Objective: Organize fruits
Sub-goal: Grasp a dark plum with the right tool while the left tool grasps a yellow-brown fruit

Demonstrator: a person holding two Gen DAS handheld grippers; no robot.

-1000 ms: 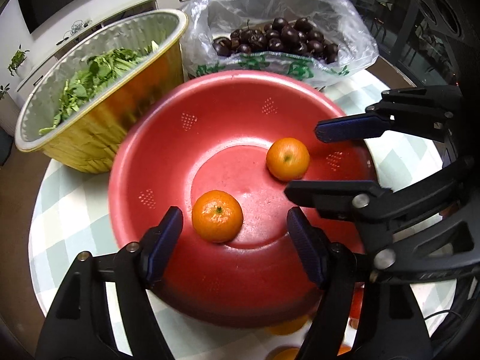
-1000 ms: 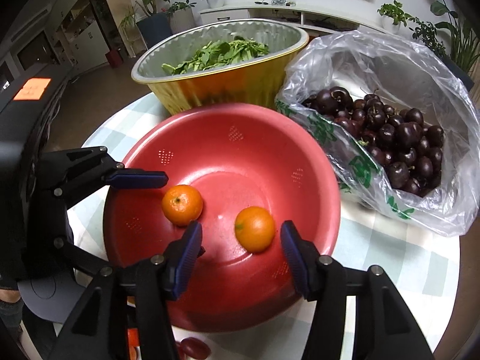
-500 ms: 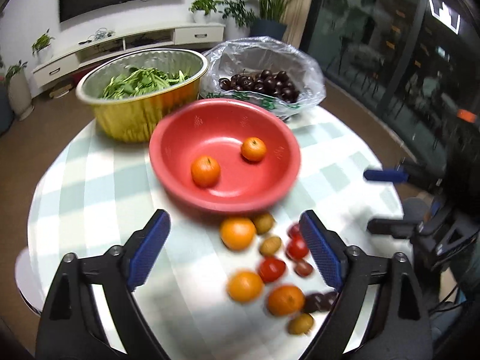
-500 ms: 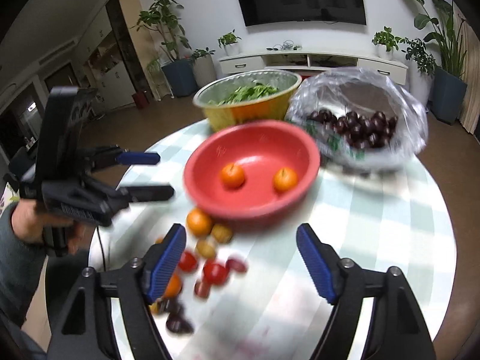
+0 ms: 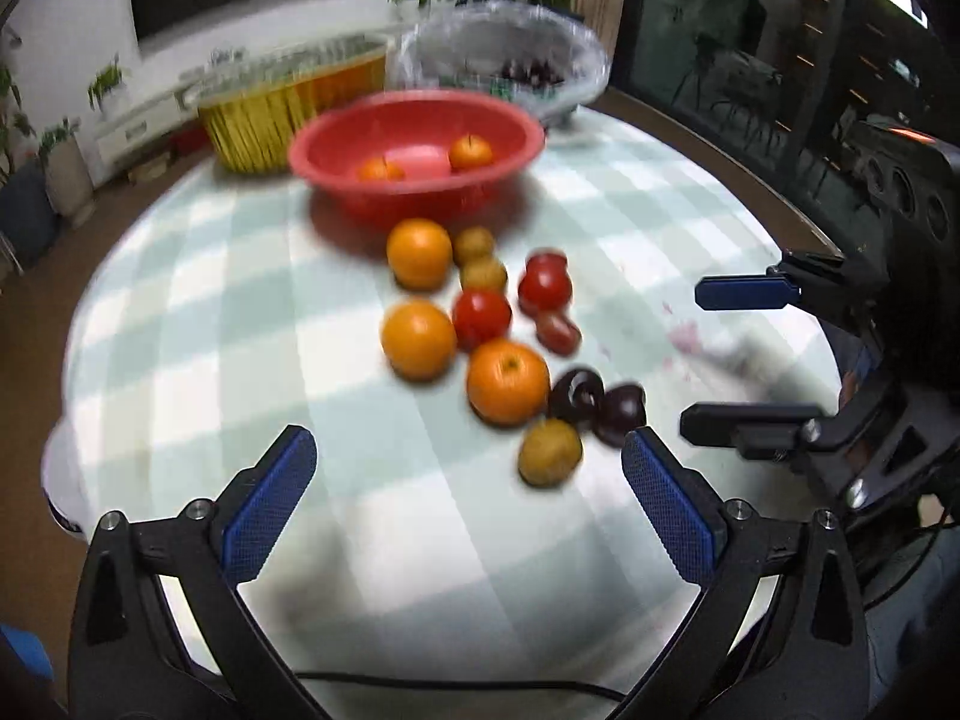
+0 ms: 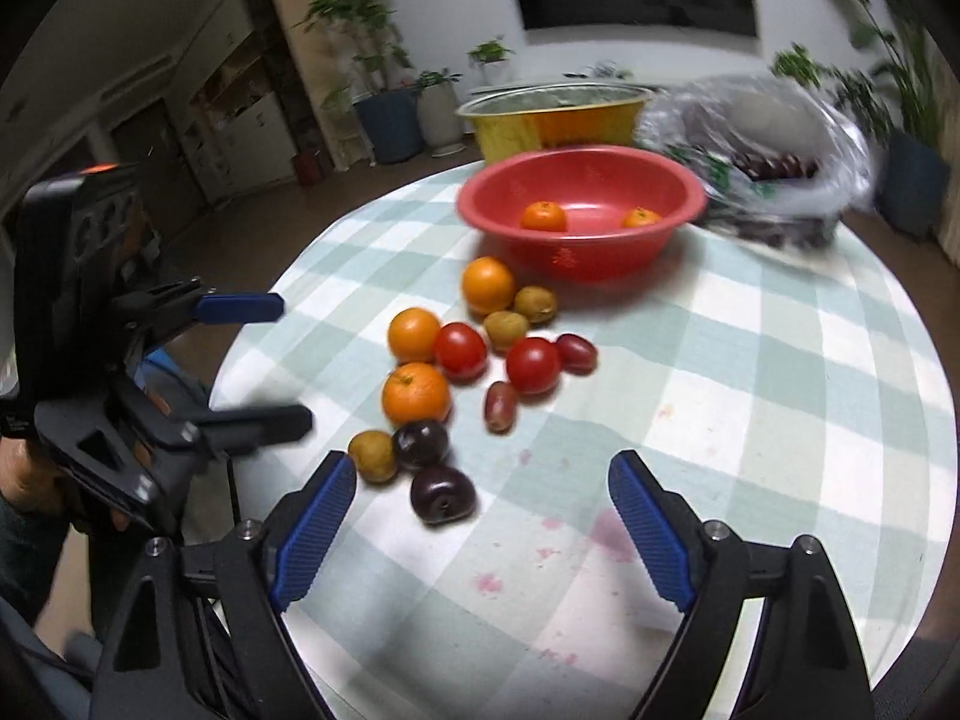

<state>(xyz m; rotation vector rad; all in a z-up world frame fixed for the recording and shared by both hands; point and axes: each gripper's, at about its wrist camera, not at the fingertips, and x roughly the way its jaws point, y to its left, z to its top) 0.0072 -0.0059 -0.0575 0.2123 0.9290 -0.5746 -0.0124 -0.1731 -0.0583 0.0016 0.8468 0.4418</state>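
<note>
A red bowl stands at the far side of the table with two mandarins in it. In front of it lies a loose cluster: oranges, tomatoes, dark plums and small brown fruits. My left gripper is open and empty, near the table's front edge just short of the cluster. My right gripper hovers beside the plums, its jaws opening with nothing between them.
A gold foil tray of greens and a clear bag of cherries stand behind the bowl. The round table wears a checked cloth with reddish stains. A hand holds the left gripper off the table's left edge.
Both grippers have drawn back from inside the red bowl to the table's near edge and spread their jaws wider. The two mandarins stayed in the bowl.
</note>
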